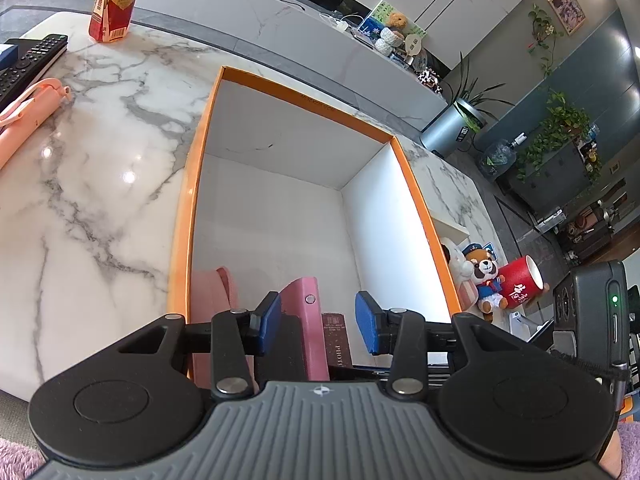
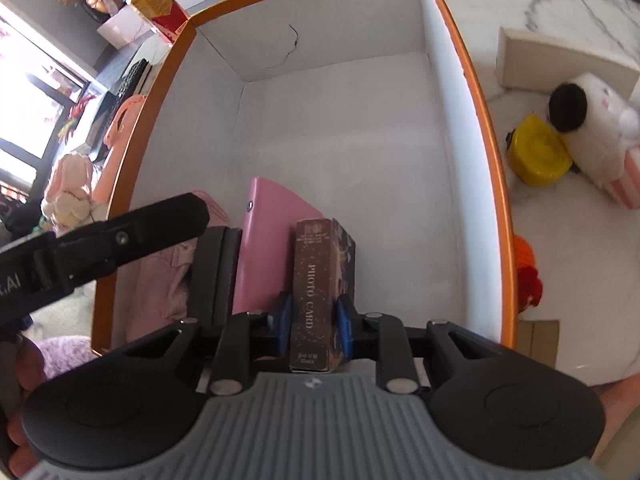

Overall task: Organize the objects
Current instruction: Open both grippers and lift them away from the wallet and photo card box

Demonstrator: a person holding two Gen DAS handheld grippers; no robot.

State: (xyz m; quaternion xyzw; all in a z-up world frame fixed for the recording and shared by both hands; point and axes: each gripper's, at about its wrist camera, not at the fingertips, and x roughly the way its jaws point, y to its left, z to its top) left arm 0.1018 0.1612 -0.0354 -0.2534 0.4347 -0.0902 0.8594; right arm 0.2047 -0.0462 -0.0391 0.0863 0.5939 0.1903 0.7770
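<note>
An orange-rimmed white box [image 1: 208, 120] [image 2: 492, 160] stands on the marble table. In its near end a pink case [image 1: 308, 320] [image 2: 264, 240], a black block [image 2: 214, 276] and a pink cloth item [image 1: 208, 300] [image 2: 160, 280] stand side by side. My right gripper [image 2: 314, 322] is shut on a dark "PHOTO CARD" box [image 2: 316, 280], held upright beside the pink case inside the box. The card box also shows in the left wrist view [image 1: 335, 340]. My left gripper [image 1: 318, 320] is open and empty above the pink case.
On the table left of the box lie a remote [image 1: 28, 60], a pink object [image 1: 28, 116] and a tea bottle [image 1: 116, 0]. On the right are a yellow tub [image 2: 538, 156], a plush popcorn toy [image 2: 600, 144], a beige box [image 2: 560, 60], a bear plush [image 1: 486, 280] and a red cup [image 1: 520, 284].
</note>
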